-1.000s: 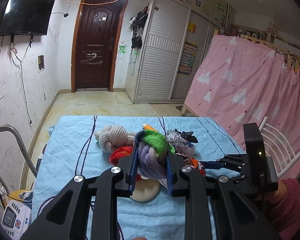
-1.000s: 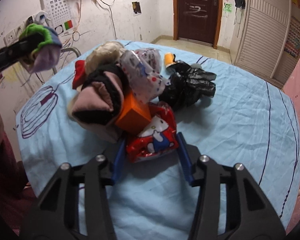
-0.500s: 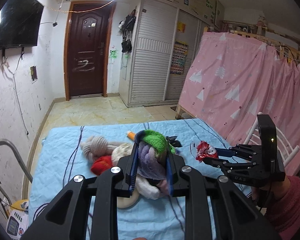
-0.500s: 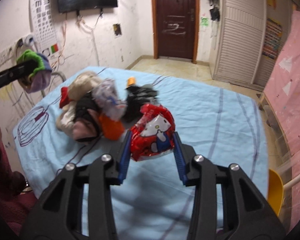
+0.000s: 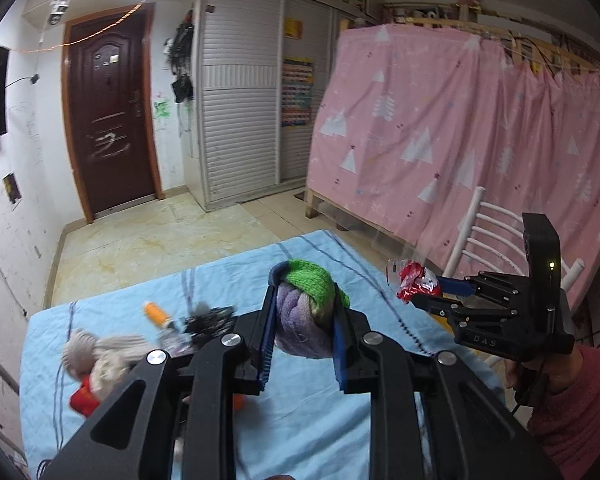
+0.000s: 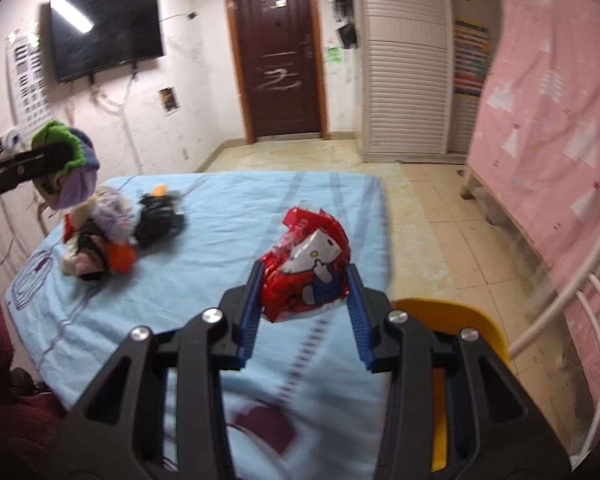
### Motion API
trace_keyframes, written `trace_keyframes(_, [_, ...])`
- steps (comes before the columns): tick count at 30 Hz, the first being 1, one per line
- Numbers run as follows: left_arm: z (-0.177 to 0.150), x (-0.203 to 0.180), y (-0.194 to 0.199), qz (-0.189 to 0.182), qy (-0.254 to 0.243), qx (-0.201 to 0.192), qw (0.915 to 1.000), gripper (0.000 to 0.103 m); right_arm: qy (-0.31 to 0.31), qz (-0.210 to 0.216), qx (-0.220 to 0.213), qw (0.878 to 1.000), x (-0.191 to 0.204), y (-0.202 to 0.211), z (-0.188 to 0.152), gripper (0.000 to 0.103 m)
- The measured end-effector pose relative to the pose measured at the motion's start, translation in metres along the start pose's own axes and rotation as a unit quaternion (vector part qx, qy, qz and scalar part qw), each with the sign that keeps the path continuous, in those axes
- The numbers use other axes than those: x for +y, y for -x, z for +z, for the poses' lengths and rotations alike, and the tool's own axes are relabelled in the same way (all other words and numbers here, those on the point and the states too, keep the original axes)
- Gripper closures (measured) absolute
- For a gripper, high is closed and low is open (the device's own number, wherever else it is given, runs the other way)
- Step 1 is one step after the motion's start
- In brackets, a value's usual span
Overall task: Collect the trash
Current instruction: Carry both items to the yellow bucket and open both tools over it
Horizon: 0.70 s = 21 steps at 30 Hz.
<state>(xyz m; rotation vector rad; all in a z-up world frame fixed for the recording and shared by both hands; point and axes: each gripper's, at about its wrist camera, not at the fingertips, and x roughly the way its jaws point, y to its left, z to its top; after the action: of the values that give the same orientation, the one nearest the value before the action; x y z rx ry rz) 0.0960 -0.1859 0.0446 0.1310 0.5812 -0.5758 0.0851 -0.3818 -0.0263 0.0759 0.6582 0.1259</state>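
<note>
My left gripper (image 5: 302, 320) is shut on a rolled purple and green knitted sock bundle (image 5: 306, 308), held up above the blue bedsheet (image 5: 140, 368). In the right wrist view that bundle (image 6: 74, 168) hangs at the far left. My right gripper (image 6: 302, 284) is shut on a crinkled red snack wrapper (image 6: 306, 276) with a cartoon cat print, lifted over the bed's right side. From the left wrist view the wrapper (image 5: 416, 284) shows at the right gripper's tips. A pile of leftover items (image 6: 112, 236) lies on the sheet at the left.
A yellow bin (image 6: 456, 316) stands on the floor by the bed's right edge, partly hidden behind my right gripper. A white chair (image 6: 572, 304) and a pink curtain (image 5: 460, 152) are on the right. In the pile lie a black bag (image 6: 158, 220) and an orange piece (image 6: 122, 258).
Both grippers have swung to the right and risen. The right one closed on the red wrapper and lifted it off the pile; the yellow bin came into view. The left kept its sock bundle.
</note>
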Motion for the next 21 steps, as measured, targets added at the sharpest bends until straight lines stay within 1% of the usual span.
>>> trace_keyframes(4, [0.015,-0.037,-0.025,-0.031,-0.026,0.009,0.9991,0.088,-0.026,-0.023,-0.002,0.999,-0.034,0.007,-0.01,0.065])
trace_keyframes(7, [0.025,-0.063,-0.044,-0.047,-0.046,0.01,0.9978,0.088,-0.051,-0.038,0.001,0.998,-0.061,0.007,-0.02,0.065])
trace_keyframes(10, [0.03,-0.086,-0.063,-0.07,-0.057,0.022,0.9956,0.088,-0.076,-0.044,0.005,0.996,-0.084,0.005,-0.031,0.065])
trace_keyframes(11, [0.032,-0.097,-0.071,-0.078,-0.062,0.027,0.9946,0.088,-0.081,-0.046,0.006,0.996,-0.089,0.005,-0.034,0.065])
trace_keyframes(18, [0.035,-0.144,-0.116,-0.104,-0.086,0.064,0.9887,0.088,-0.118,-0.054,0.01,0.991,-0.124,0.004,-0.053,0.063])
trace_keyframes(20, [0.035,-0.158,-0.13,-0.112,-0.093,0.069,0.9869,0.087,-0.129,-0.056,0.008,0.99,-0.132,0.005,-0.056,0.061])
trace_keyframes(21, [0.035,-0.162,-0.134,-0.116,-0.094,0.071,0.9863,0.087,-0.135,-0.058,0.008,0.989,-0.137,0.006,-0.059,0.058])
